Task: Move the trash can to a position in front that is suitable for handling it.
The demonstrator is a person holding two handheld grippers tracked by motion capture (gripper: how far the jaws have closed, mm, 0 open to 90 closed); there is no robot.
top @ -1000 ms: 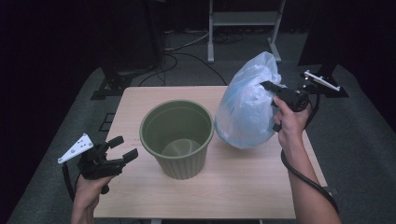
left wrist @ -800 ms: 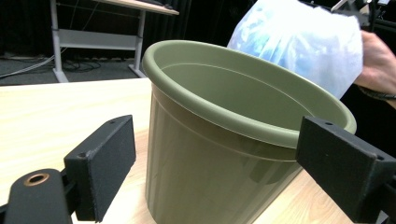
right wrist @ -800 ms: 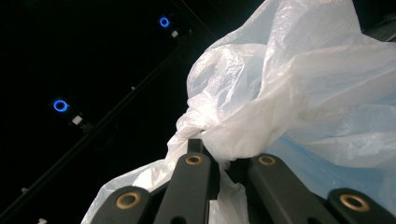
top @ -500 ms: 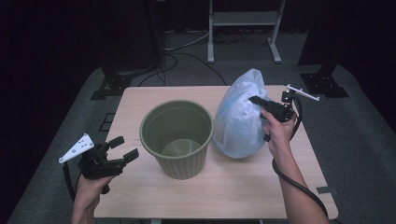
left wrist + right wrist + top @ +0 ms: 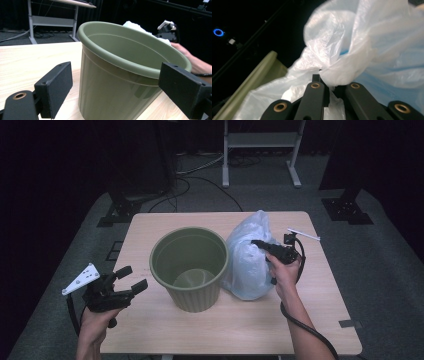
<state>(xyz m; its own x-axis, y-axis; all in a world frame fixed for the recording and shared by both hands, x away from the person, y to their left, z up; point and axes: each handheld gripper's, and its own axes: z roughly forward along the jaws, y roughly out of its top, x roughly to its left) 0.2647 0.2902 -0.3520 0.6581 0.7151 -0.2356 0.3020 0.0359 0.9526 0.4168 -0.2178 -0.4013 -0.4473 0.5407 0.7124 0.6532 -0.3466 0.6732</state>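
Observation:
An olive green plastic bin [image 5: 190,268] stands upright in the middle of the wooden table [image 5: 150,227], and seems to hold nothing. Just right of it a filled, pale blue-white plastic bag [image 5: 247,260] rests on the table and leans toward the bin. My right gripper [image 5: 256,243] is shut on a gathered fold of the bag [image 5: 342,72] near its top. My left gripper [image 5: 131,278] hovers at the table's left edge, open, with its jaws aimed at the bin [image 5: 120,75] and nothing between them.
Behind the table stand a metal desk frame [image 5: 260,150] and dark stands, with cables on the grey floor. A small grey tag [image 5: 348,323] lies near the table's right front corner. A cable trails from my right hand toward the front edge.
My right gripper has come down and left with the bag, which now sits lower on the table beside the bin. The left gripper has stayed put.

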